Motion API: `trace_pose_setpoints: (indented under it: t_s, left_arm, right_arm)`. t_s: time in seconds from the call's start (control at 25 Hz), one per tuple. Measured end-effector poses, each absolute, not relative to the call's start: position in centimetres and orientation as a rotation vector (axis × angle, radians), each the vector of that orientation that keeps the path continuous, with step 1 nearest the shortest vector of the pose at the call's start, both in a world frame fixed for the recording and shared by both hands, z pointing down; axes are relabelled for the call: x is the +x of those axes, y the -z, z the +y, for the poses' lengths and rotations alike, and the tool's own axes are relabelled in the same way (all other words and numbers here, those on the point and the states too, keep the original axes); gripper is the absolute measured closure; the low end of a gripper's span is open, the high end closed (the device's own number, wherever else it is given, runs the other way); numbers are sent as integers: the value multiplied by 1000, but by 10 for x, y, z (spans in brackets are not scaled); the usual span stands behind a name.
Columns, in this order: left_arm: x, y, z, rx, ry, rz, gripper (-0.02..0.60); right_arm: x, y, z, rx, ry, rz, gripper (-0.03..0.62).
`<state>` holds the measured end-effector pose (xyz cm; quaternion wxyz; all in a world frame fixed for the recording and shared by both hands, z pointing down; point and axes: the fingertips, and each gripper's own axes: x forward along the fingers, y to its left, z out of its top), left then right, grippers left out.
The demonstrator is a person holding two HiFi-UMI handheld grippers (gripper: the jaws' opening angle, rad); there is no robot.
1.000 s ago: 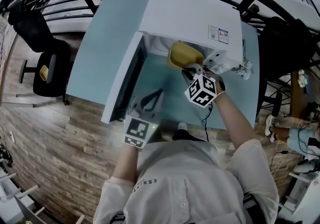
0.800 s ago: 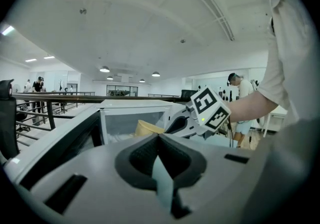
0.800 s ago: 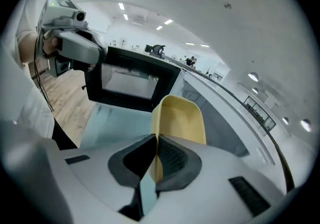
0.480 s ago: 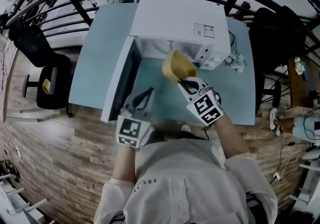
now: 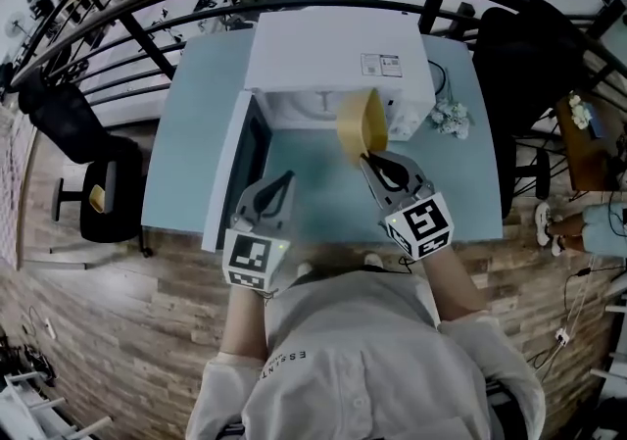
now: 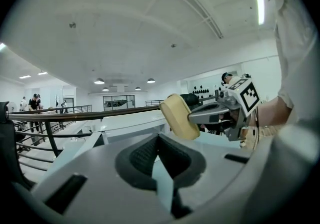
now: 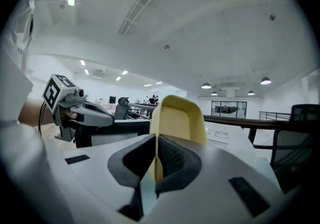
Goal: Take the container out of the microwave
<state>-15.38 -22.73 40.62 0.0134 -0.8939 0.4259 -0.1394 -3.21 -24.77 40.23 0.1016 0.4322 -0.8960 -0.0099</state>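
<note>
1. A white microwave stands at the far edge of a light blue surface. Its door is swung open to the left.
2. The yellow container is outside the oven cavity. It hangs in the air just in front of the opening, above the middle of the surface, tipped onto its side so the hollow faces sideways.
3. The right gripper holds it. Its jaws are pinched nearly together on the container's thin wall, as the right gripper view shows.
4. The left gripper hovers beside the open door, near the surface's front edge. Its jaws are together with nothing between them, and it touches nothing.
5. Judged from this, the removal itself looks essentially done, since the container is clear of the microwave.
6. What seems left is to level the container and set it down on the bare surface in front of the oven. The door may also need closing.
</note>
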Motion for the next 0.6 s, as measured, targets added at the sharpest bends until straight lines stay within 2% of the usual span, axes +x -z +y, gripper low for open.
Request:
trace_pose_setpoints:
  t_s: [0.6]
  left_arm:
    - [-148,-378,-252,-2735,378,1289,588]
  right_arm:
    - [5,-359,-253,1627,104,-2696,569]
